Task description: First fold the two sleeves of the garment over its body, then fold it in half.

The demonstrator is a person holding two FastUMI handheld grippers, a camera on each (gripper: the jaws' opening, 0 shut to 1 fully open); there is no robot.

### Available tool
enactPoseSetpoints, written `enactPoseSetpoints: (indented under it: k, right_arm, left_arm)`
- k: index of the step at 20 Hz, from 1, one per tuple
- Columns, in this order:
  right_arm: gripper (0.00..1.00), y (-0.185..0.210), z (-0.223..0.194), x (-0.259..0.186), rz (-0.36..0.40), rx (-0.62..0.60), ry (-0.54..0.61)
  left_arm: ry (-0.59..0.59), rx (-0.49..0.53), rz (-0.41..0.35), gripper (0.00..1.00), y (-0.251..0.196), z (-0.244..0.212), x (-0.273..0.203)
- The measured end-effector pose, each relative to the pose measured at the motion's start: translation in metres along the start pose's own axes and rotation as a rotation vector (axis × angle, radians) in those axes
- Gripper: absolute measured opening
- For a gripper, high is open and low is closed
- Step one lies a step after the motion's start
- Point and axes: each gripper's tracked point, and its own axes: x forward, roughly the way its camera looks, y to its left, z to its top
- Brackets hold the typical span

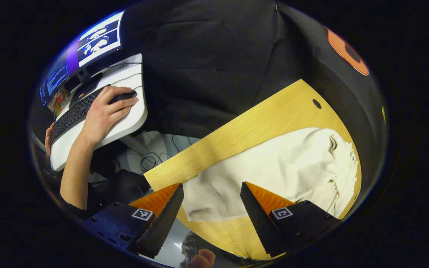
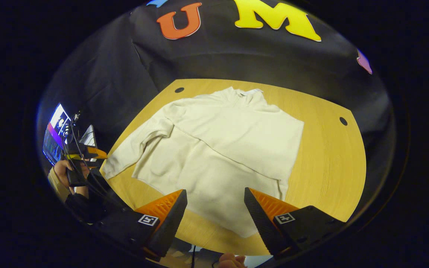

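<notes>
A cream long-sleeved garment point(image 2: 218, 149) lies spread on the wooden table point(image 2: 330, 156), collar toward the far wall. One sleeve lies folded diagonally across its body; the other sleeve point(image 2: 132, 150) stretches out toward the table's left edge. My right gripper point(image 2: 214, 208) is open above the hem with nothing between its fingers. In the left gripper view the same garment point(image 1: 281, 163) lies ahead, and the cuff of the outstretched sleeve point(image 1: 203, 208) sits between the fingers of my open left gripper point(image 1: 212, 203), which hovers over it. The left gripper point(image 2: 88, 152) is also seen off the table's left edge, held by a hand.
Two round holes point(image 2: 179, 89) point(image 2: 343, 121) mark the table's far corners. Left of the table stands a white desk point(image 1: 125, 123) with a keyboard, a monitor point(image 1: 88, 44) and a person's hand on a mouse point(image 1: 123, 96). Cables point(image 1: 149, 160) lie on the floor below.
</notes>
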Motion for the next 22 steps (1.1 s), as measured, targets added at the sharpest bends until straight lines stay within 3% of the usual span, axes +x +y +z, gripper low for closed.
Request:
enactPoseSetpoints:
  k: [2,5,8,20,22]
  right_arm:
    - [0.93,-0.011,-0.013,0.001,-0.004,0.035,0.017]
    - [0.96,-0.027,-0.023,0.0,-0.016,0.079,0.034]
    - [0.93,-0.036,-0.03,0.002,-0.03,0.091,0.053]
    - [0.93,-0.038,-0.037,0.007,-0.041,0.099,0.088]
    - [0.93,-0.036,-0.04,0.009,-0.042,0.108,0.1]
  left_arm:
    - [0.059,-0.006,0.003,1.0,-0.001,-0.007,0.006]
    - [0.097,-0.009,0.074,0.99,0.011,-0.01,0.012]
    - [0.173,-0.013,0.112,0.99,0.016,-0.021,0.017]
    - [0.364,-0.166,0.105,1.0,0.017,-0.045,0.034]
    - [0.379,-0.176,0.093,0.95,0.013,-0.045,0.035]
